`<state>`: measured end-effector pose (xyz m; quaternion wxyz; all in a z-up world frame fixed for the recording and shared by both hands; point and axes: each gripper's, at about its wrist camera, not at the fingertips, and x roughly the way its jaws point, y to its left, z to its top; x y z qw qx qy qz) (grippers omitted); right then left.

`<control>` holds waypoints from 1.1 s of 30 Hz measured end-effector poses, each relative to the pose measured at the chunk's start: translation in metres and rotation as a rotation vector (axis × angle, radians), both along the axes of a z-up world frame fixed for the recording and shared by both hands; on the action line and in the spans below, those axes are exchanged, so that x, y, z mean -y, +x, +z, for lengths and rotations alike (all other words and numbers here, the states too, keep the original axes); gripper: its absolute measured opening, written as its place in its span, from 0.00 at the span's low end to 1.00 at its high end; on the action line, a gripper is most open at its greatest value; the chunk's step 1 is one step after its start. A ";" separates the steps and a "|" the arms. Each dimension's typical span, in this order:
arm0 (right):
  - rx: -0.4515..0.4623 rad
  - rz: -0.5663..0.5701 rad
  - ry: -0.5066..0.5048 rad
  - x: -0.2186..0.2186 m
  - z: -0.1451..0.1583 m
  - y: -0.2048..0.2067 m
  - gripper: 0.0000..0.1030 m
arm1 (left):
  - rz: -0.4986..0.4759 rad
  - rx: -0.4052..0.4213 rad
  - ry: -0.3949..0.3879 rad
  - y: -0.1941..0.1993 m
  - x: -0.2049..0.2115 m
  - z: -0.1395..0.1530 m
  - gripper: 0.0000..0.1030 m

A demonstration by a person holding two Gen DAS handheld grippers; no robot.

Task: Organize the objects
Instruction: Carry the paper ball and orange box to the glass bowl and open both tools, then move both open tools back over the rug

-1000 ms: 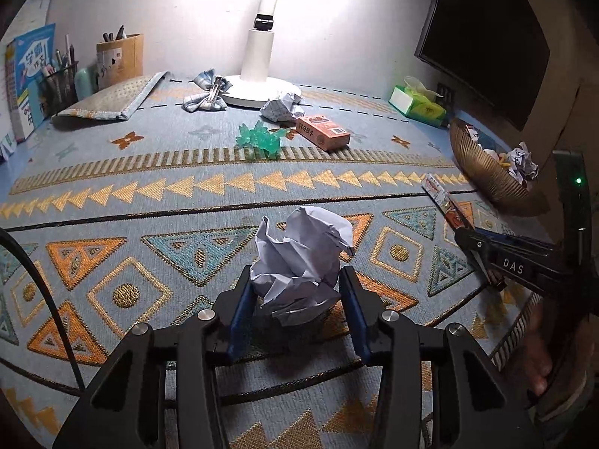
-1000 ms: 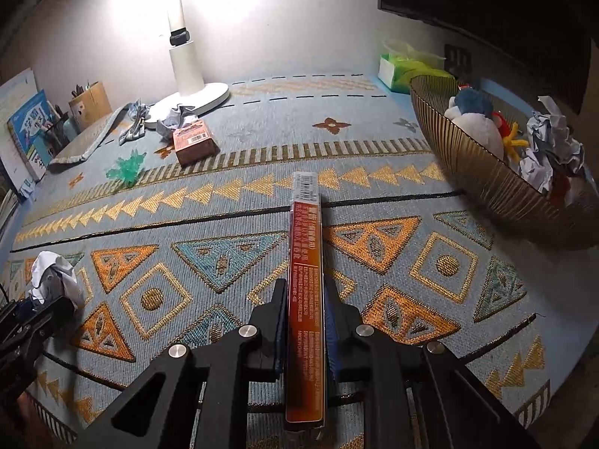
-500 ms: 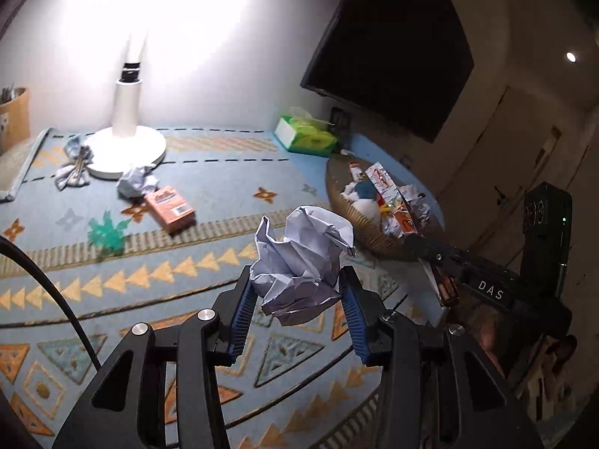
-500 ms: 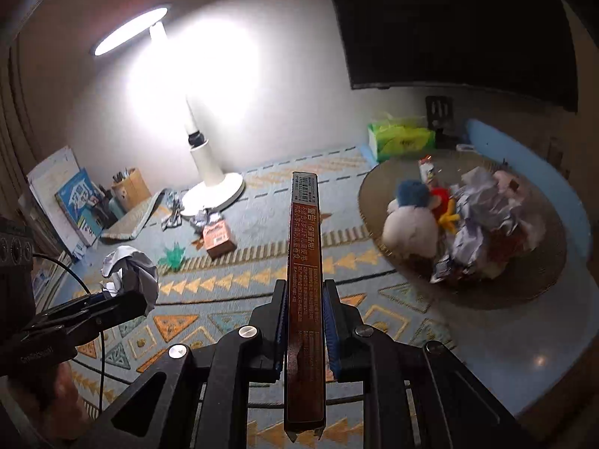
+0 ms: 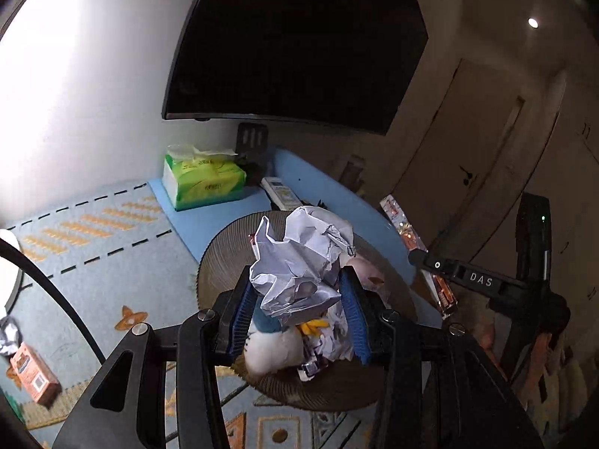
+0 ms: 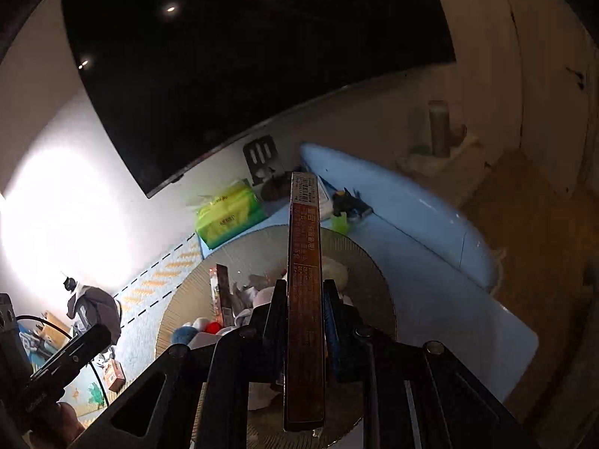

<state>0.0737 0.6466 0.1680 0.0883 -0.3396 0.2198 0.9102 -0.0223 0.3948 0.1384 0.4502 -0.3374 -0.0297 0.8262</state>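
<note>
Your left gripper point(image 5: 299, 301) is clamped on a crumpled ball of white paper point(image 5: 301, 262), its blue pads pressing the wad from both sides, and it holds the paper above the round woven basket point(image 5: 221, 258). Beneath the paper, inside the basket, you can see a white plush toy point(image 5: 275, 351) with a bit of yellow and blue on it, more crumpled paper and some wrappers. Your right gripper point(image 6: 304, 310) is closed tight on a long, narrow brown box point(image 6: 304, 299), which runs lengthwise between the jaws and sticks out well past the fingertips, its barcode end farthest from you. That box also hangs over the basket point(image 6: 374, 273), where another slim dark box point(image 6: 221, 292) stands on end among soft toys in blue, red and white. In the left wrist view your right gripper point(image 5: 430, 262) shows at the right edge with the same long box point(image 5: 408, 239) seen from its side, just beside the basket's far rim. A green tissue pack point(image 5: 204, 181) sits on the surface behind the basket, near the wall under a dark wall-mounted screen point(image 5: 299, 45). A small orange carton point(image 5: 35, 378) lies on the patterned blue cloth point(image 5: 112, 247), well apart from the basket.
</note>
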 end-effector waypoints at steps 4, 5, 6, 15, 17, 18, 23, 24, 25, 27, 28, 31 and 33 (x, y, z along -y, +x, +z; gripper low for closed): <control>0.102 0.032 -0.080 -0.004 -0.026 -0.009 0.32 | 0.038 0.002 -0.047 -0.013 -0.023 -0.013 0.72; 0.100 0.038 -0.103 -0.006 -0.029 -0.007 0.32 | 0.034 0.028 -0.056 -0.016 -0.025 -0.020 0.74; 0.095 0.034 -0.108 -0.007 -0.031 -0.003 0.32 | 0.022 0.058 -0.062 -0.019 -0.025 -0.026 0.74; 0.005 -0.010 -0.056 -0.012 -0.022 0.037 0.62 | 0.058 0.116 -0.096 0.003 0.044 -0.056 0.74; -0.039 0.013 -0.055 -0.003 -0.017 0.047 0.63 | 0.081 0.115 -0.097 0.011 0.067 -0.057 0.74; -0.050 0.030 -0.053 0.002 -0.014 0.049 0.63 | 0.097 0.108 -0.094 0.014 0.077 -0.056 0.74; -0.093 0.188 0.032 0.055 0.005 0.060 0.63 | 0.171 0.052 -0.106 0.035 0.136 -0.043 0.74; -0.104 0.223 0.066 0.069 0.009 0.061 0.64 | 0.194 0.040 -0.104 0.040 0.150 -0.039 0.74; -0.114 0.257 0.101 0.082 0.012 0.063 0.66 | 0.218 0.030 -0.102 0.044 0.164 -0.035 0.74; -0.123 0.328 0.155 0.111 0.015 0.064 0.67 | 0.269 0.005 -0.096 0.051 0.196 -0.026 0.74; -0.118 0.364 0.175 0.126 0.014 0.064 0.72 | 0.294 -0.006 -0.094 0.055 0.212 -0.022 0.74; -0.106 0.437 0.179 0.170 0.002 0.061 0.92 | 0.388 -0.045 -0.098 0.065 0.260 -0.009 0.74; -0.086 0.496 0.160 0.199 -0.012 0.055 0.92 | 0.463 -0.069 -0.100 0.068 0.289 -0.005 0.78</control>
